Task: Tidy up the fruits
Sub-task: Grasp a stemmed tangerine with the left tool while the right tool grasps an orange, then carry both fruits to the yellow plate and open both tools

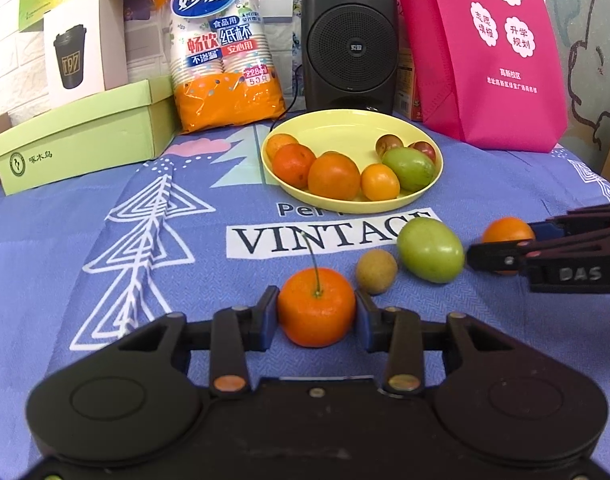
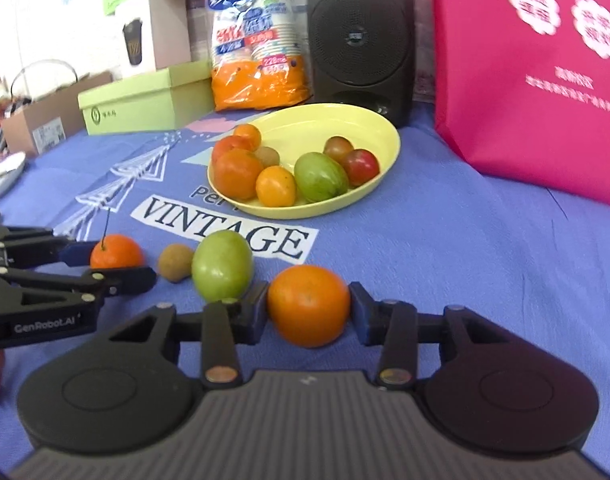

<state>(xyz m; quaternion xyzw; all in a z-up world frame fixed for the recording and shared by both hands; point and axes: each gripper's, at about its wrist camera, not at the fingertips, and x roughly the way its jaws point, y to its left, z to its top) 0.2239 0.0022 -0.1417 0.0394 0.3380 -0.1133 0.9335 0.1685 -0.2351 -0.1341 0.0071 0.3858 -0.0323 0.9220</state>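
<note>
While the blue tablecloth [image 1: 85,240] carries every item, the yellow plate [image 1: 345,128] of fruit sits ahead of both grippers. The left gripper [image 1: 317,312] has its pads pressed on both sides of a stemmed tangerine [image 1: 316,308] resting on the cloth. The right gripper [image 2: 309,308] is clamped likewise on an orange [image 2: 308,305]. Between the two grippers lie a green fruit [image 1: 430,250] and a smaller brown fruit [image 1: 376,271].
</note>
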